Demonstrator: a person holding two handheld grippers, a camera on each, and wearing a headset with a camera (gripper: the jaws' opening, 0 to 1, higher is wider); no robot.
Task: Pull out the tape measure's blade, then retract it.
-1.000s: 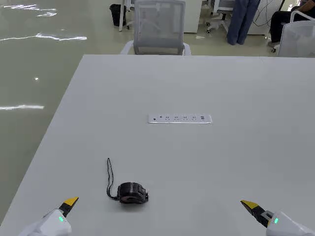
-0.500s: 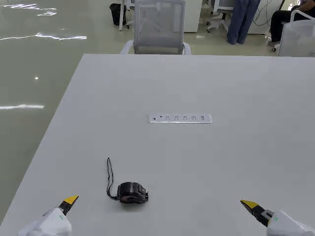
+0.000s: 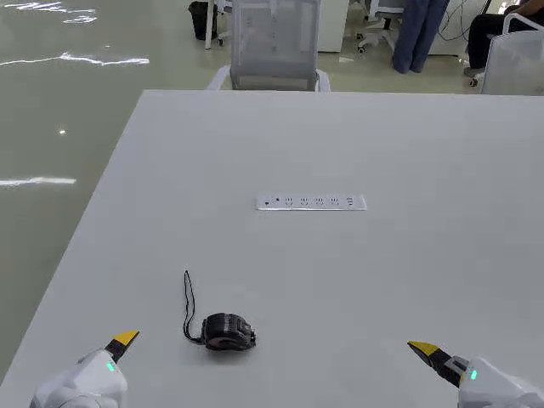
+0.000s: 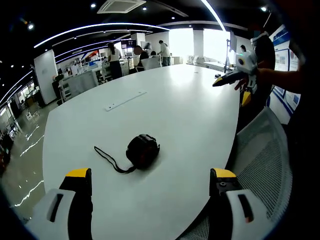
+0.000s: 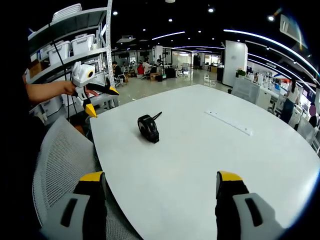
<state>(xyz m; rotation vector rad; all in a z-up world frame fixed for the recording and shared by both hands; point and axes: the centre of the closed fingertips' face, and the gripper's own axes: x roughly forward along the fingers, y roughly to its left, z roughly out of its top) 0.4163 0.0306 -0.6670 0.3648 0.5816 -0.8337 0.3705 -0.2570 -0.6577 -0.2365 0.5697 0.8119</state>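
A black tape measure (image 3: 228, 331) with a thin black wrist cord (image 3: 189, 303) lies on the white table (image 3: 340, 144) near its front edge. Its blade is not pulled out. The same tape measure (image 4: 142, 150) lies ahead of my left gripper (image 4: 150, 182), whose yellow-tipped jaws stand wide apart and hold nothing. In the head view the left gripper (image 3: 119, 344) is just left of the tape. My right gripper (image 5: 159, 182) is open too, with the tape measure (image 5: 148, 127) well ahead of it. The right gripper (image 3: 425, 351) sits far to the tape's right.
A white power strip (image 3: 311, 203) lies flat at the table's middle. A grey mesh chair (image 3: 274, 47) stands at the far edge, another chair (image 3: 512, 64) at the far right. People stand and sit beyond the table.
Both grippers have edged slightly inward and forward. The tape measure has stayed where it was.
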